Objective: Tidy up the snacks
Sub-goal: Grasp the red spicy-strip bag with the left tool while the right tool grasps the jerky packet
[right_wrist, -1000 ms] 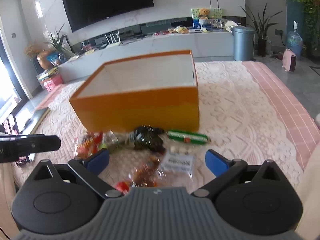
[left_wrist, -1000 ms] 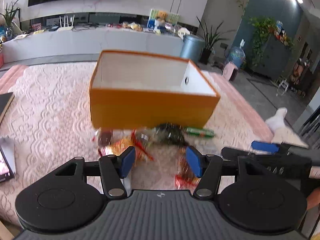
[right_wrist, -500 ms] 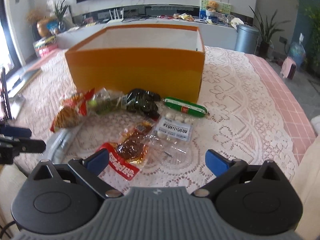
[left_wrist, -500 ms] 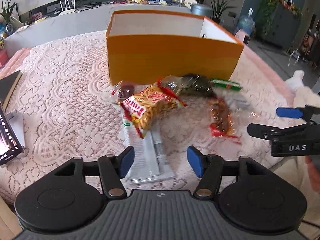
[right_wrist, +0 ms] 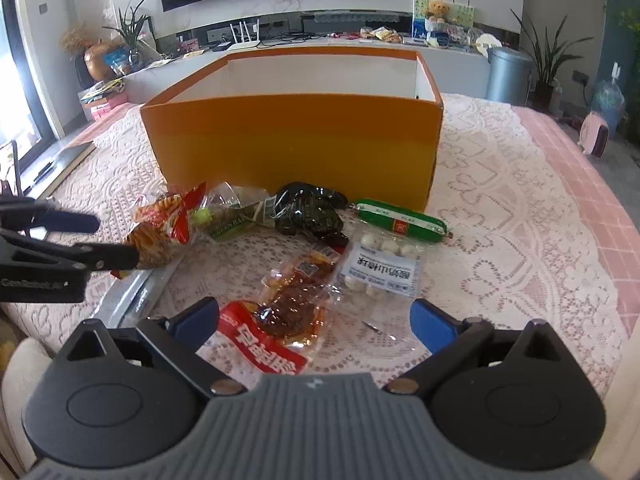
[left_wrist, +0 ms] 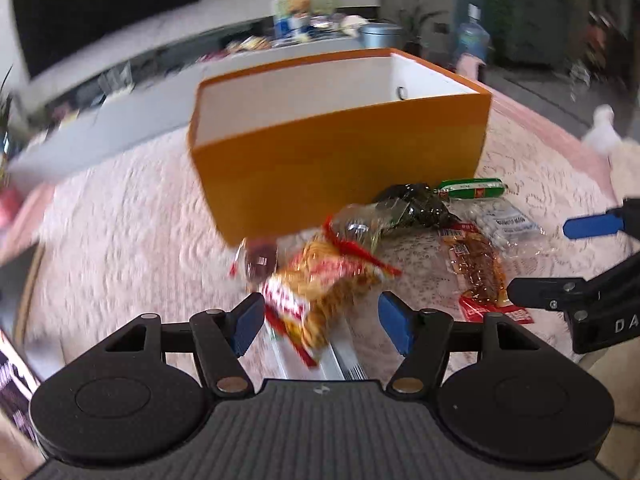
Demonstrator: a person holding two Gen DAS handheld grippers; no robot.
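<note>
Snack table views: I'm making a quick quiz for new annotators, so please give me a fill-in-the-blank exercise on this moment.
1. The open box behind the snacks is ____ on the outside.
2. The sausage lying by the box's right front corner has a ____ wrapper.
3. The left gripper, jaws apart, points at the ____ and red snack bag.
4. Both the left gripper and the right gripper have ____ finger pads.

Missing words: orange; green; yellow; blue

Snacks [right_wrist: 304, 240] before box [right_wrist: 296, 140], on tablecloth [right_wrist: 520, 216]
</note>
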